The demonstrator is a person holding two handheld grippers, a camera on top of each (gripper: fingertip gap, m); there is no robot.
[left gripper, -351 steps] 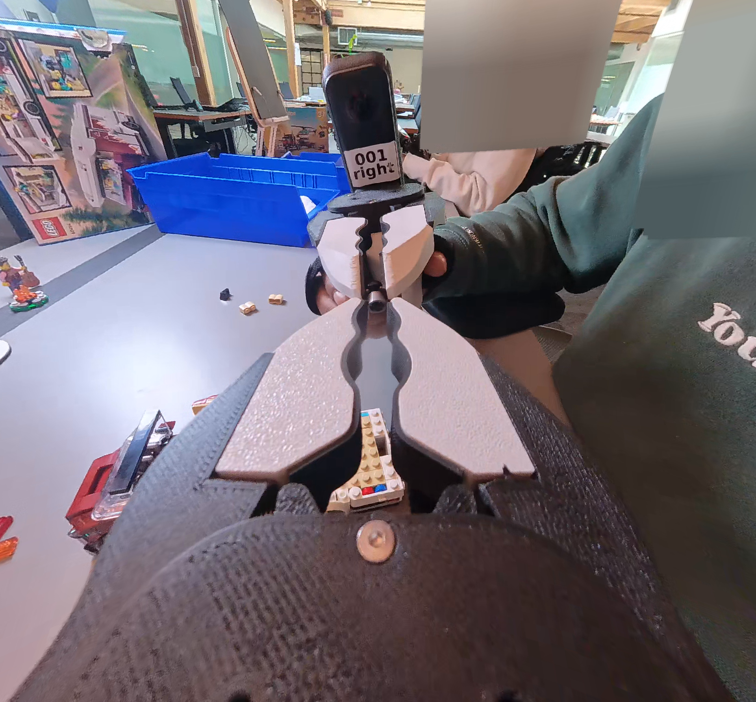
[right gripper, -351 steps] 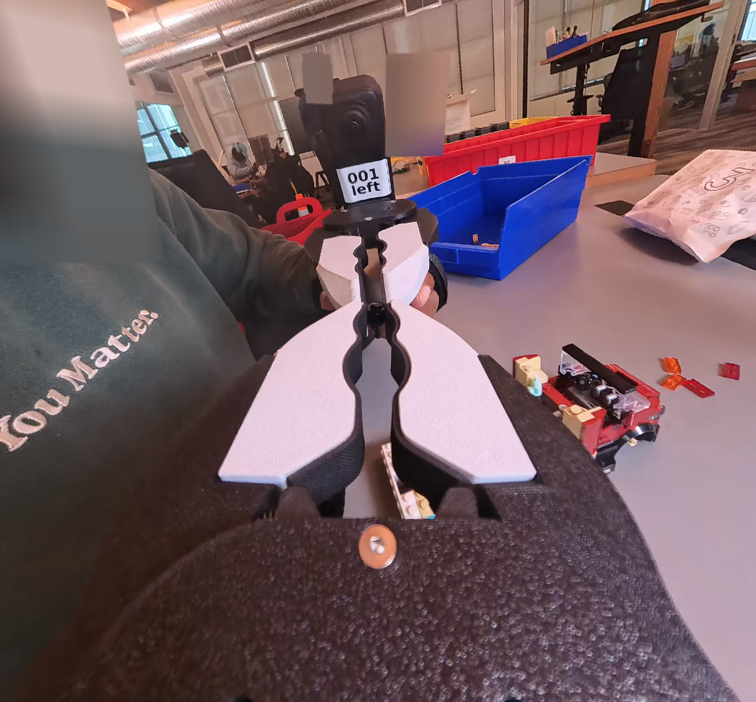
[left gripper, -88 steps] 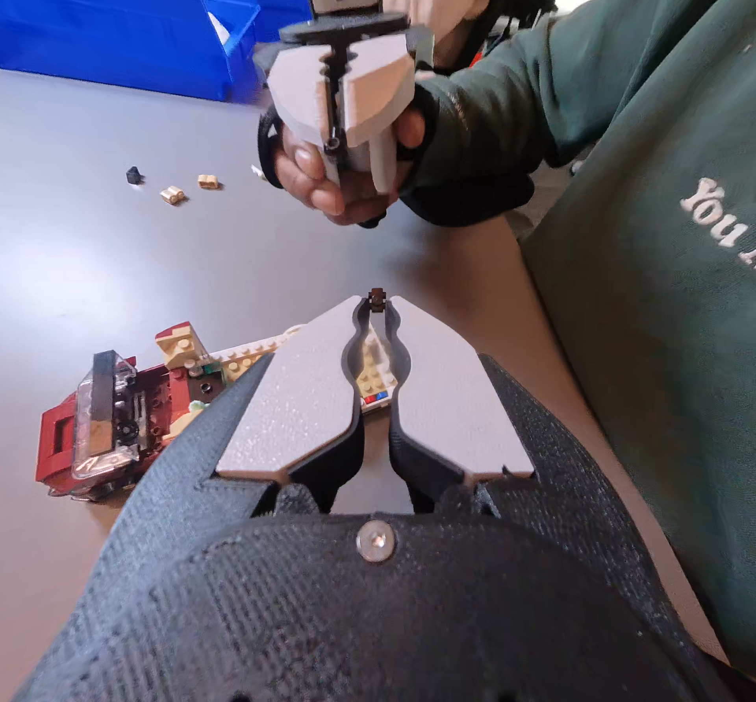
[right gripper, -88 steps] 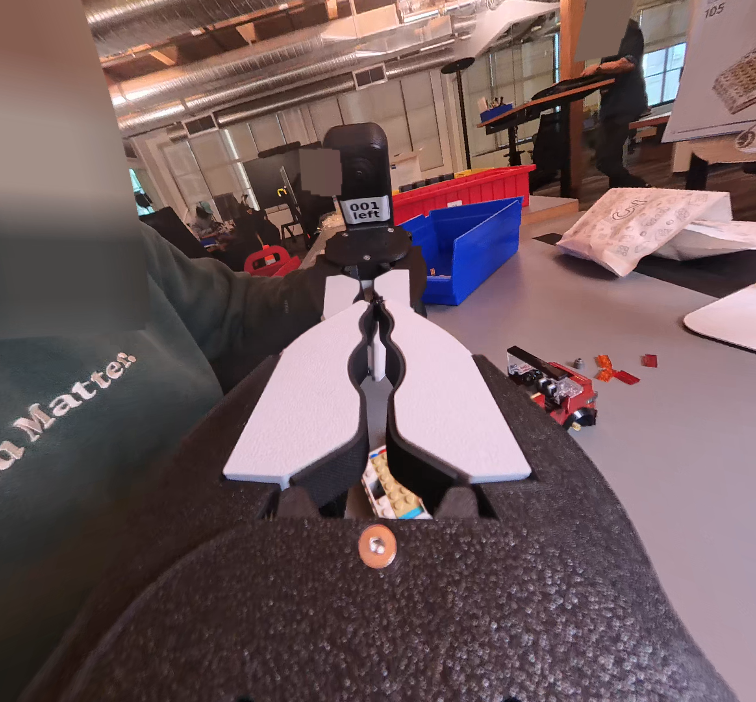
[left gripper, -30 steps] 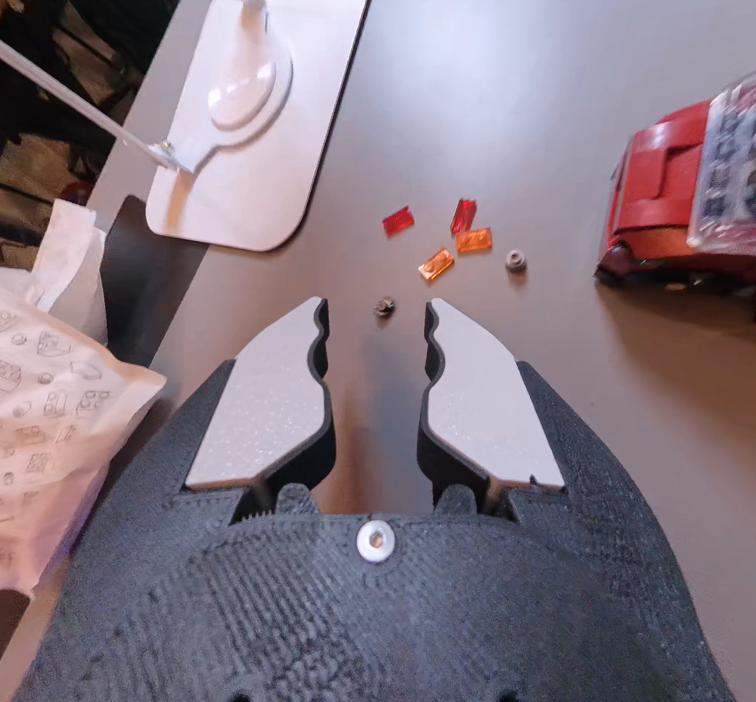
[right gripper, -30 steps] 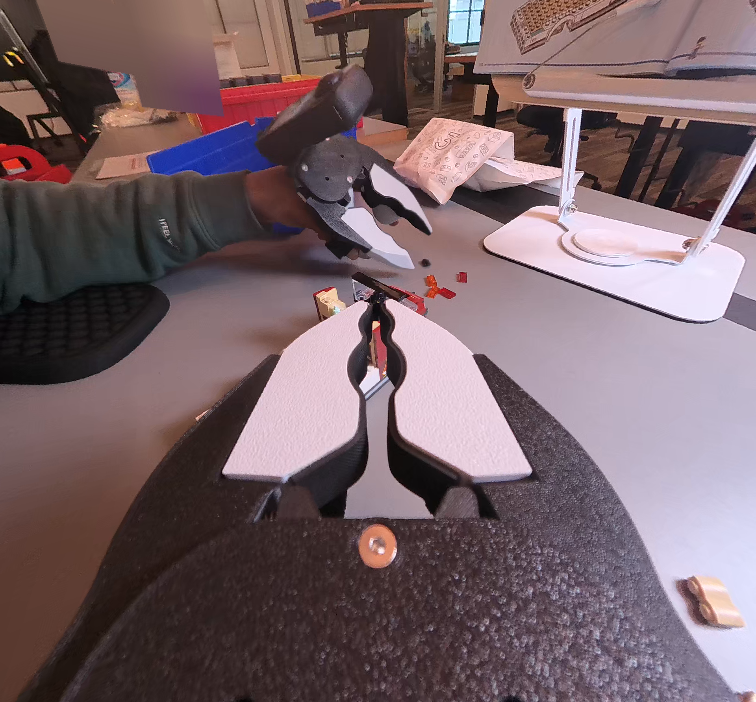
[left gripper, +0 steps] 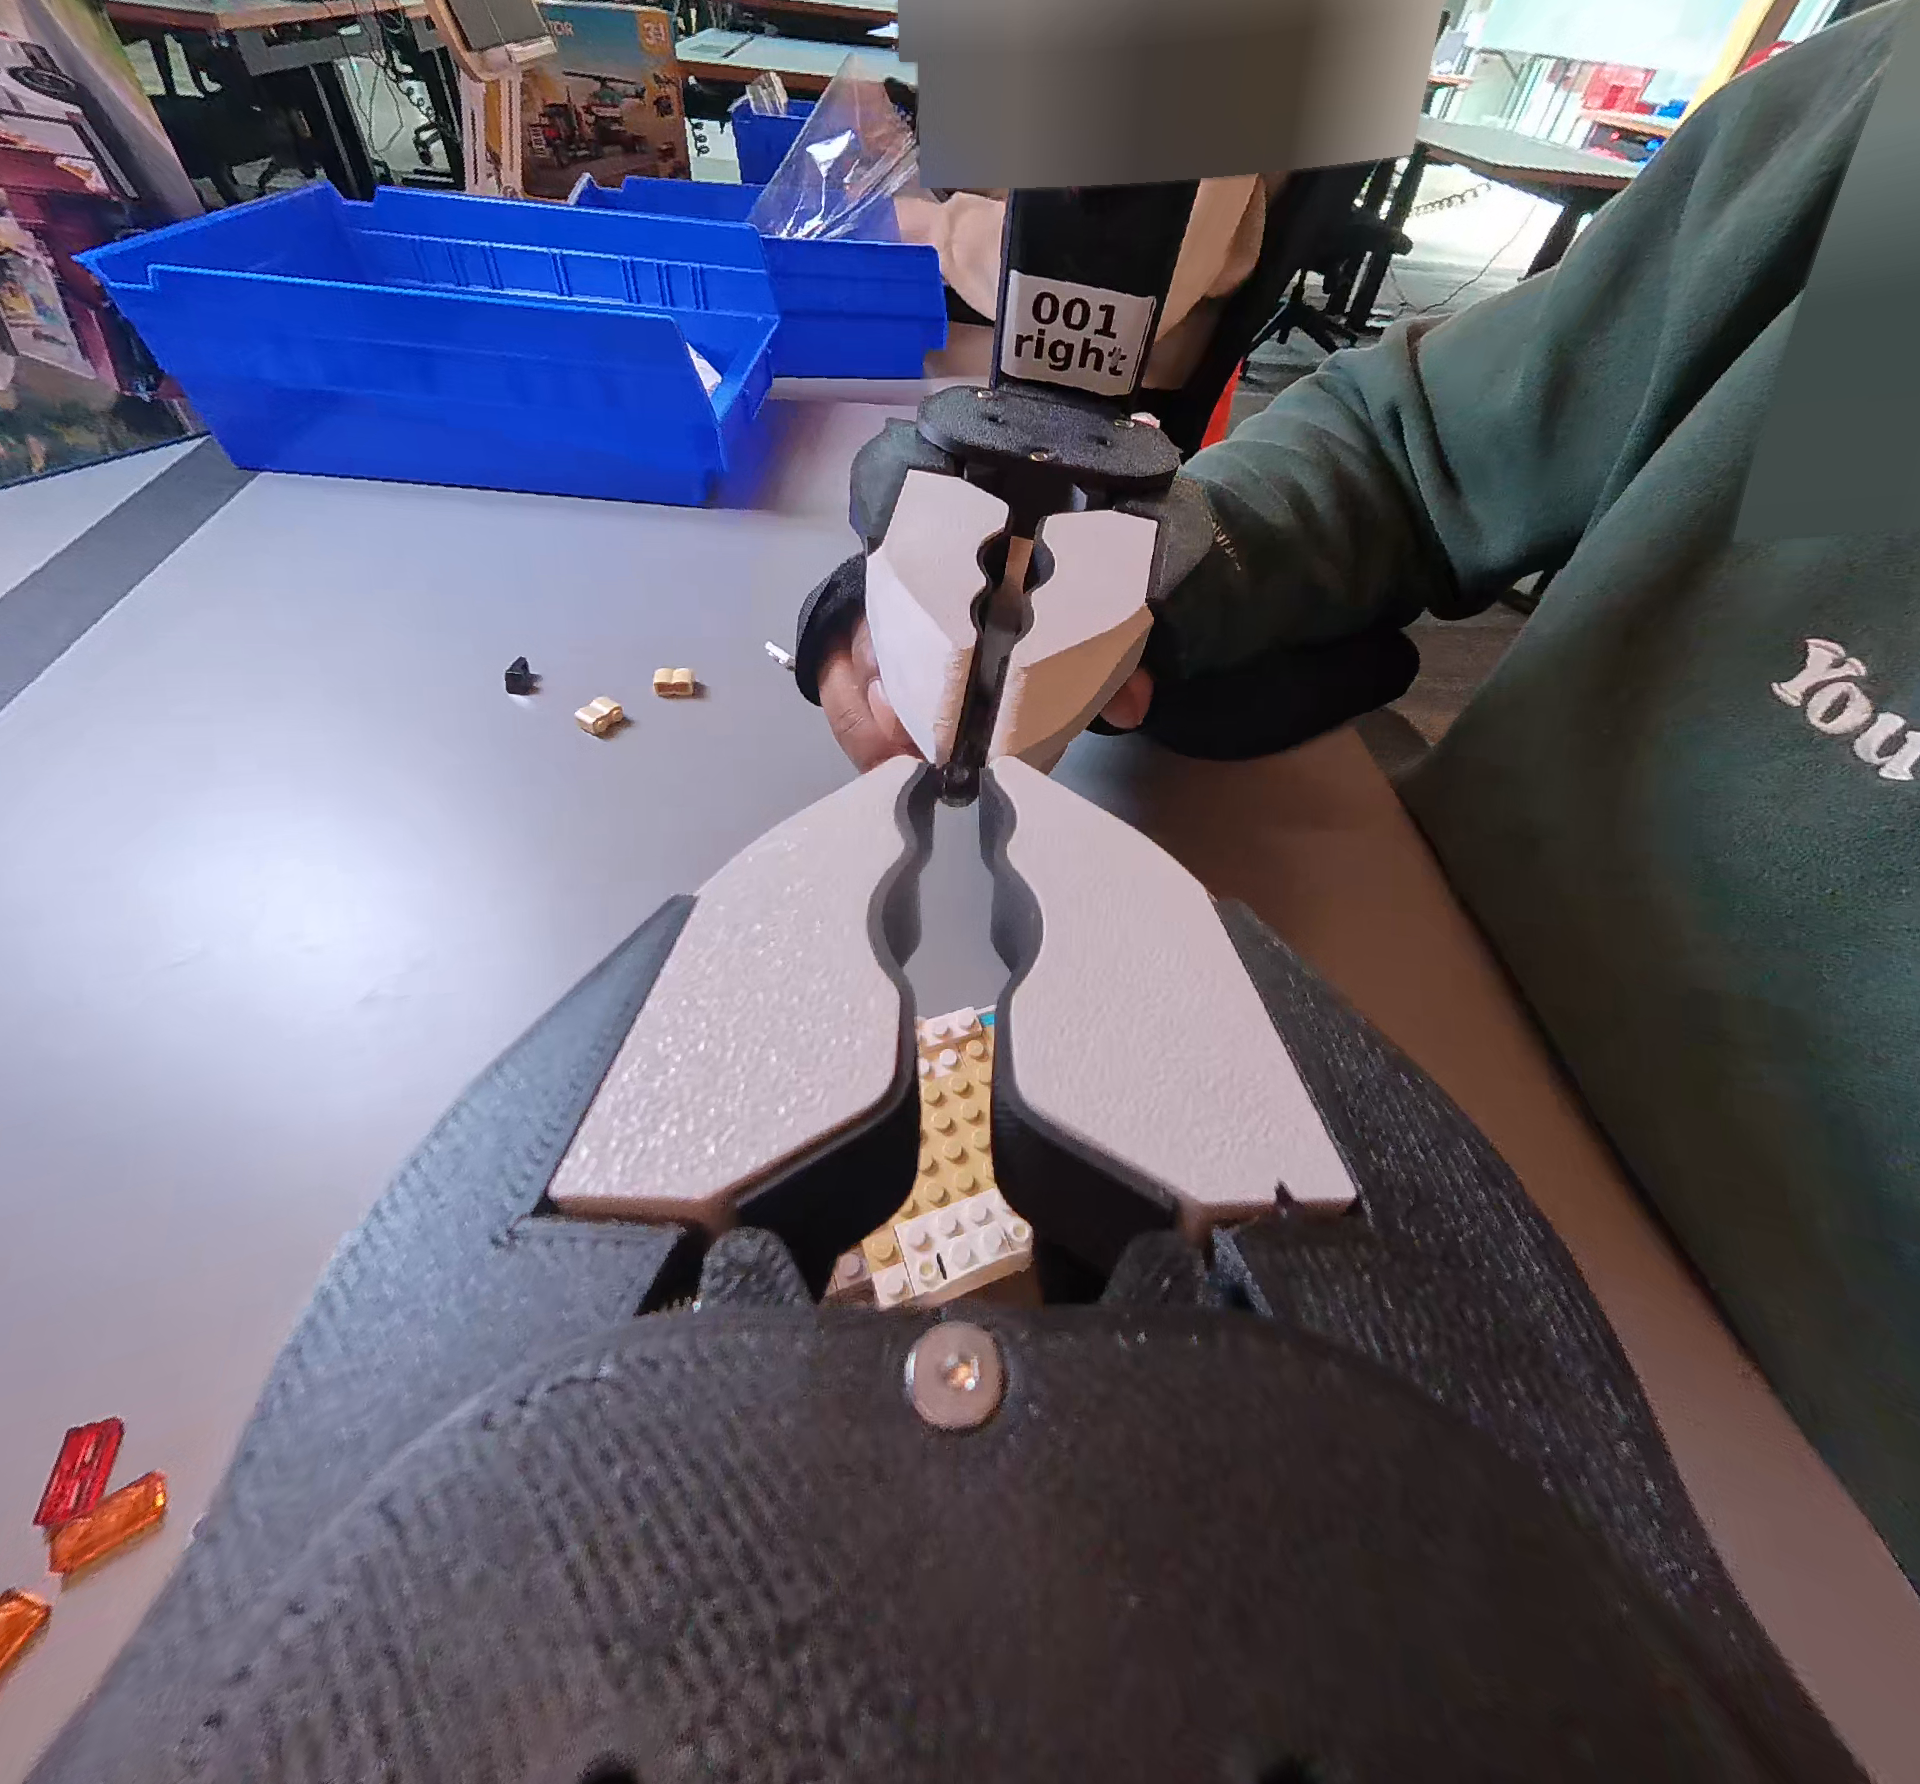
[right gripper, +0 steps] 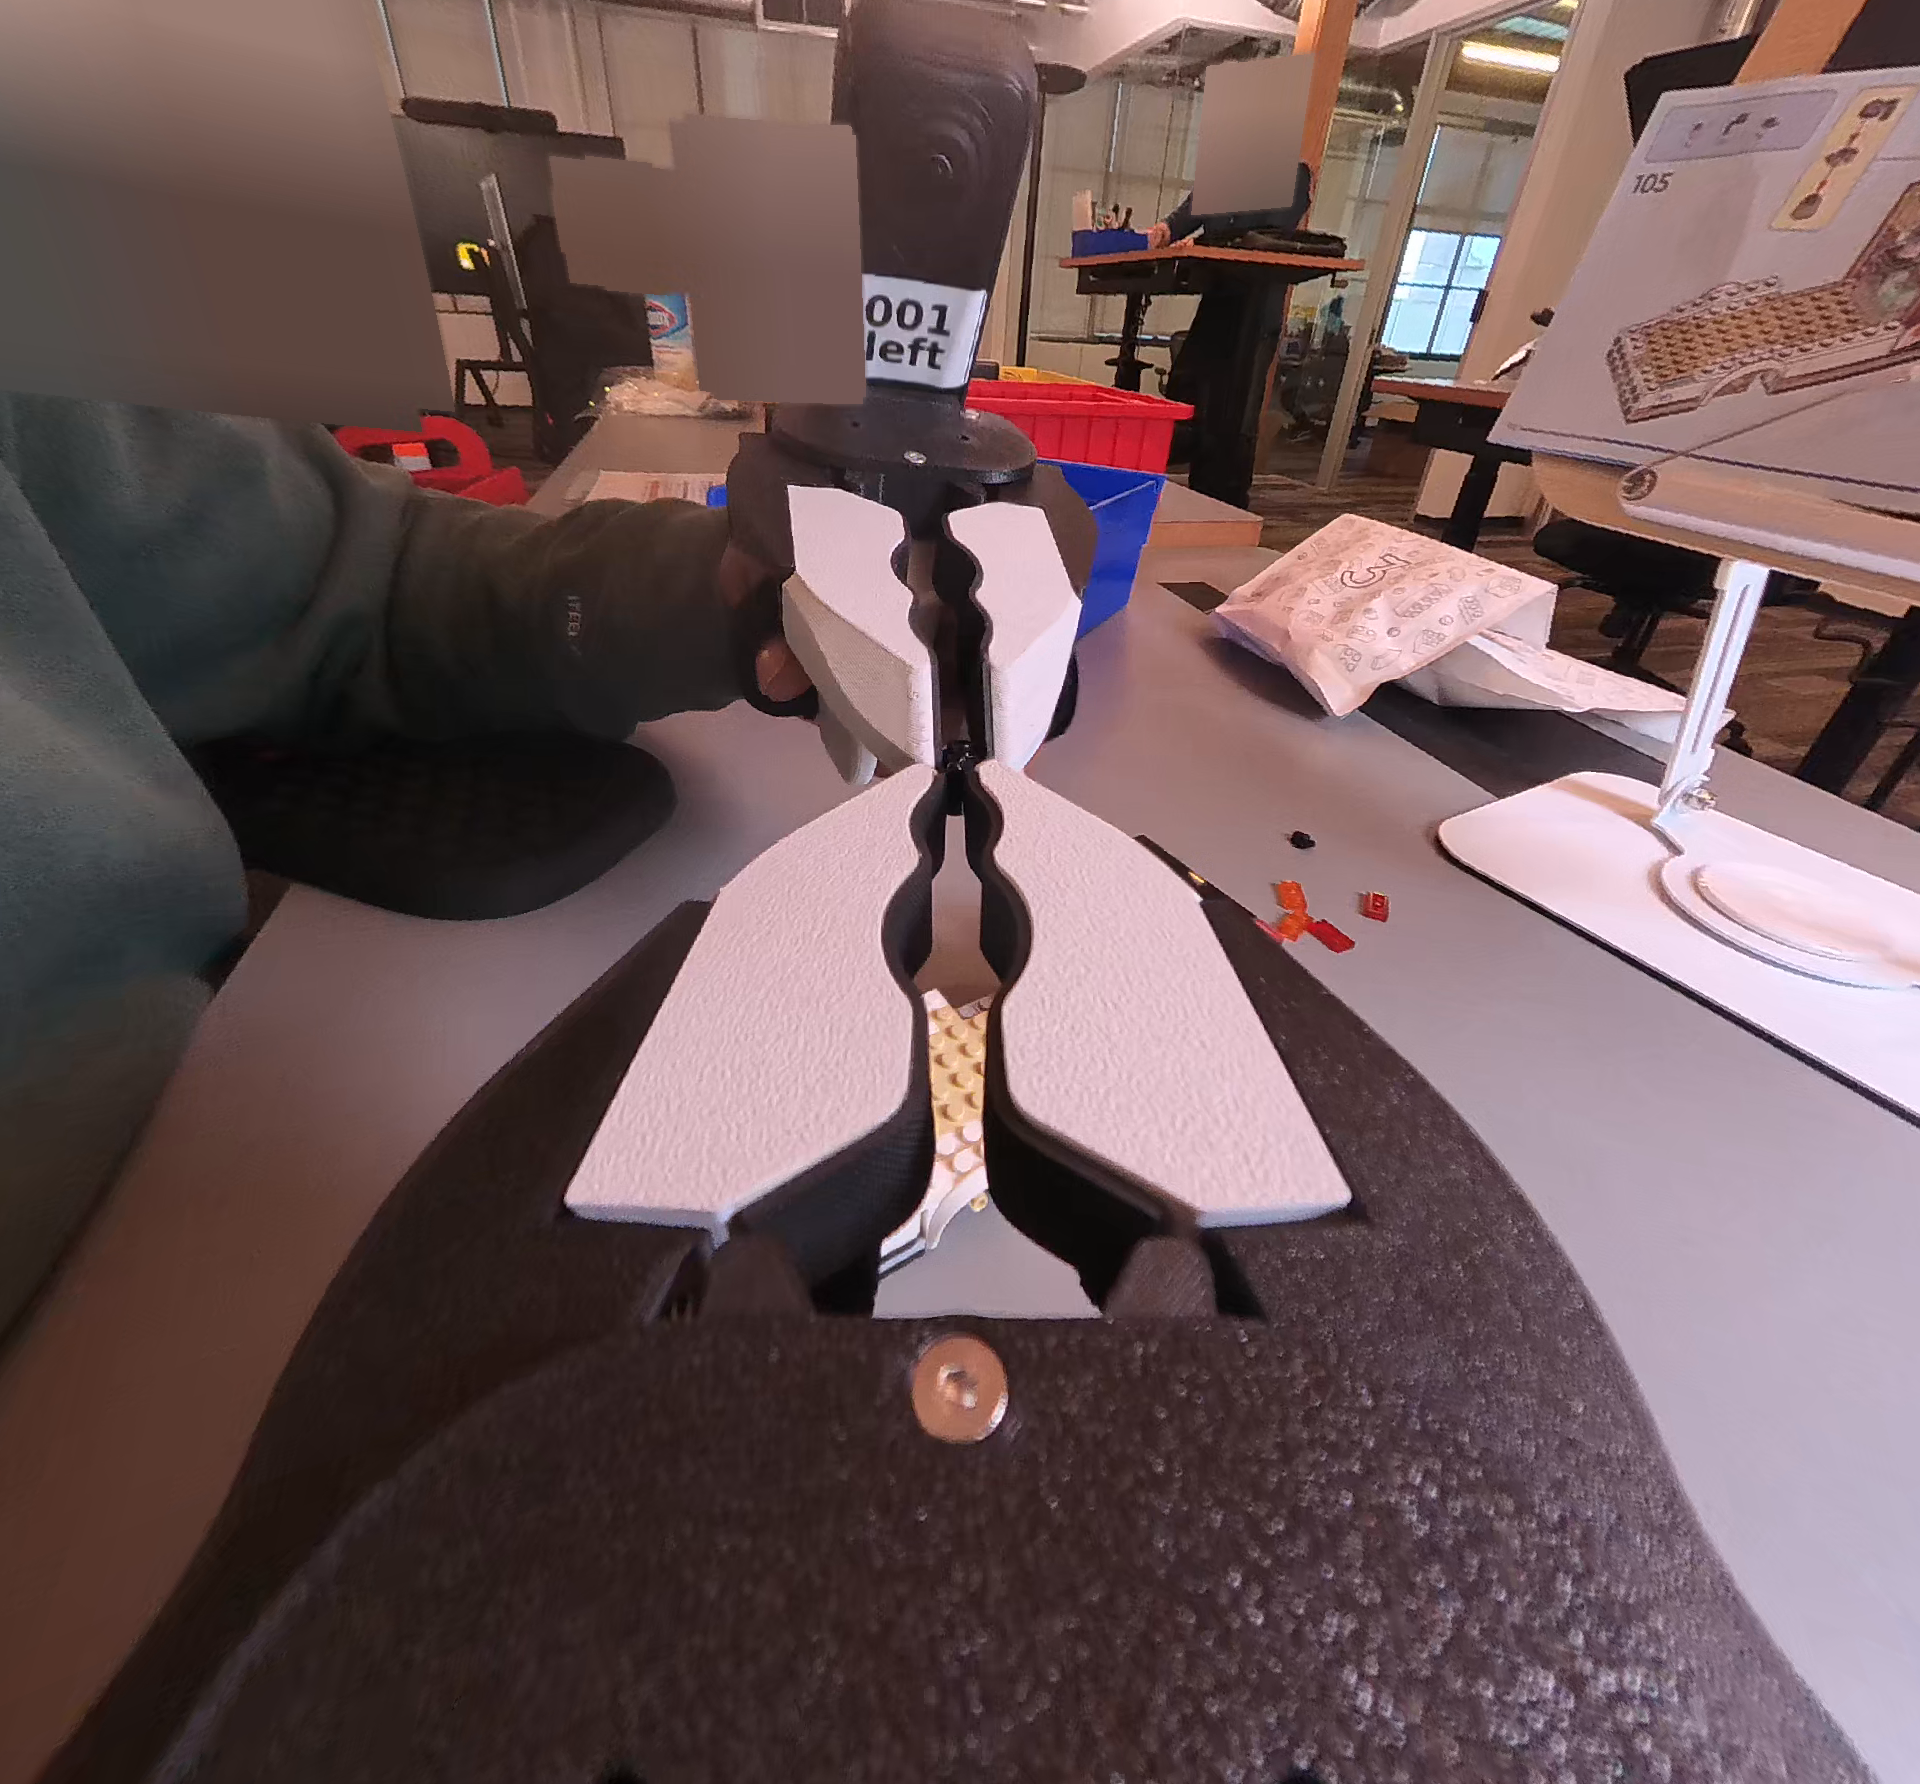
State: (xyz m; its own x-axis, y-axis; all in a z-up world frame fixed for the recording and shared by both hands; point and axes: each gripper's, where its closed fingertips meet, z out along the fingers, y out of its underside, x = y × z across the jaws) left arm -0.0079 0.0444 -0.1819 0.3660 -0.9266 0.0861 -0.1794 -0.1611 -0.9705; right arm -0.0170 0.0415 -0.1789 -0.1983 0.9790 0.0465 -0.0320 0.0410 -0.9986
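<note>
The left hand-held gripper (left gripper: 957, 784) is closed on a small dark round piece (left gripper: 957, 786), its two pale fingertips (left gripper: 902, 784) pressing it from both sides. Facing it tip to tip is the right hand-held gripper (right gripper: 958, 778), its fingers drawn together on something thin and dark (right gripper: 957, 792); from its own view this looks like a slim black part, though it is too small to say what kind. The two grippers' tips meet above the grey tabletop (left gripper: 312, 903), and the dark piece sits right where they touch.

Below both grippers, seen through the slot between the fingers, lies a tan and white studded brick plate (left gripper: 954, 1142) on the tabletop. To the left in the left wrist view are a small black piece (left gripper: 517, 675) and two tan pieces (left gripper: 600, 716) lying near each other, with a blue bin (left gripper: 436, 352) behind them. Orange and red transparent pieces (left gripper: 99, 1506) lie at the lower left edge. In the right wrist view the same kind of orange pieces (right gripper: 1304, 913) lie near a small black part (right gripper: 1299, 839), with a white stand base (right gripper: 1662, 861), a printed paper bag (right gripper: 1382, 602) and an open instruction booklet (right gripper: 1725, 280) farther right. A person's green sleeve (left gripper: 1455, 446) reaches to the right gripper
</note>
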